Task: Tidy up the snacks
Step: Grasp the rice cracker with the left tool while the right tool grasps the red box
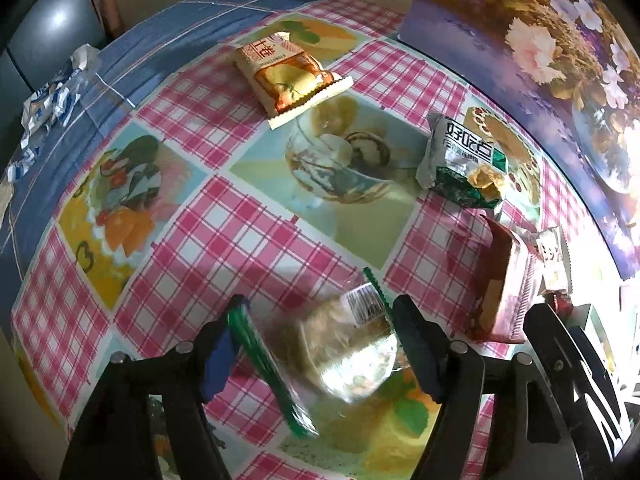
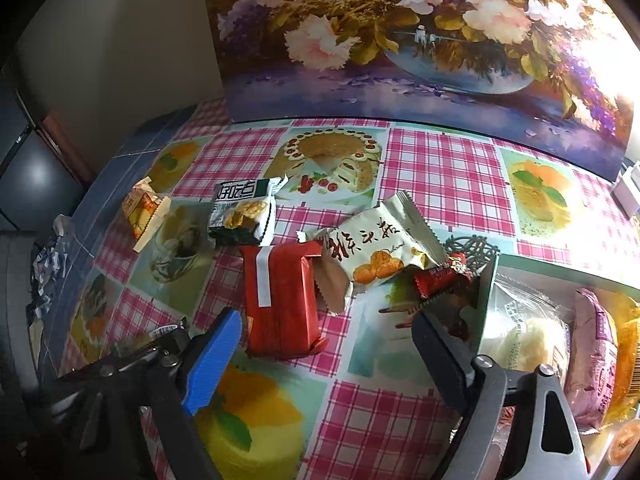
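Motion-blurred clear snack packet point(image 1: 344, 356)

My left gripper point(image 1: 320, 344) spreads wide, fingers at seven and five o'clock; my right gripper point(image 2: 332, 356) likewise gapes, low over the table.

The bench point(image 2: 440, 168) cloth is pink-and-white plaid with pastel dessert panels, blue at its far left. A red pack point(image 2: 280, 300), a cream pack point(image 2: 376, 248) with orange fruit, a green-and-silver pack point(image 2: 244, 212) and an orange pack point(image 1: 284, 76) lie on it. The picture point(image 2: 400, 40) shows pink flowers on purple.
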Demonstrator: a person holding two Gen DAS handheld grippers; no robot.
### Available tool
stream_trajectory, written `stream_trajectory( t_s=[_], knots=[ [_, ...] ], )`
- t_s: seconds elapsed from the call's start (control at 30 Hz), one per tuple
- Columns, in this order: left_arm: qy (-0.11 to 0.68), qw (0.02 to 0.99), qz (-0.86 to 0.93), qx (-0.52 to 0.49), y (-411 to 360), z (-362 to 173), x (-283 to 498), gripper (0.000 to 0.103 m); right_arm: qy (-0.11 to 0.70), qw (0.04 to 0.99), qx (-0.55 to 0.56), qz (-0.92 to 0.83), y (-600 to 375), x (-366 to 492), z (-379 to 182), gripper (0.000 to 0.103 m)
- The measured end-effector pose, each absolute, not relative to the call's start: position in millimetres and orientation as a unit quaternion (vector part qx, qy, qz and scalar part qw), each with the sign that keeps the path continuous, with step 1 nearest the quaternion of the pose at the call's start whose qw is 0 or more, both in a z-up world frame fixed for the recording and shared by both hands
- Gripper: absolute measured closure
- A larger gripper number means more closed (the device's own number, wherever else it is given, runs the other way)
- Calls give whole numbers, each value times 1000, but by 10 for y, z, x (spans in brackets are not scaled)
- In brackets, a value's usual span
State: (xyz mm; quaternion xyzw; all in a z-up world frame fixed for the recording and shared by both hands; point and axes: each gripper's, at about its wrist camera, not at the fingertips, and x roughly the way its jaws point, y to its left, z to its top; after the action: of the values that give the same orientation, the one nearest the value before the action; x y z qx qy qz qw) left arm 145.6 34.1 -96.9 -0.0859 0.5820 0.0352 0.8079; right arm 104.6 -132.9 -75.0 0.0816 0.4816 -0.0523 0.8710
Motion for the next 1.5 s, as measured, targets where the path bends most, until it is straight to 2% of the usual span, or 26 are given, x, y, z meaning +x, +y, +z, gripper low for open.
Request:
stream_trajectory(
  t_s=[0.3, 0.5, 0.57, 0.7, 0.77, 1.5],
  knots=[
    [571, 809, 86, -109, 624, -936, 1511, 28, 491, 868, 68, -30, -1171, 1111, -843, 16],
    [578, 800, 81, -139, 741, -976, 1495, 28, 496, 866, 55, -15, -1063, 1135, -892, 22],
    [579, 800, 74, -140, 782, -947, 1462, 28, 497, 866, 51, -12, -1040, 1145, -912, 35],
    [576, 804, 62, -137, 812, -854, 1366, 28, 498, 865, 52, -9, -1032, 1149, -939, 46],
    [575, 805, 58, -136, 805, -820, 1360, 28, 497, 866, 53, -7, -1034, 1142, -934, 59],
    [606, 792, 11, -70, 350, -919, 1154, 29, 522, 850, 70, -17, -1179, 747, -928, 60]
  ],
)
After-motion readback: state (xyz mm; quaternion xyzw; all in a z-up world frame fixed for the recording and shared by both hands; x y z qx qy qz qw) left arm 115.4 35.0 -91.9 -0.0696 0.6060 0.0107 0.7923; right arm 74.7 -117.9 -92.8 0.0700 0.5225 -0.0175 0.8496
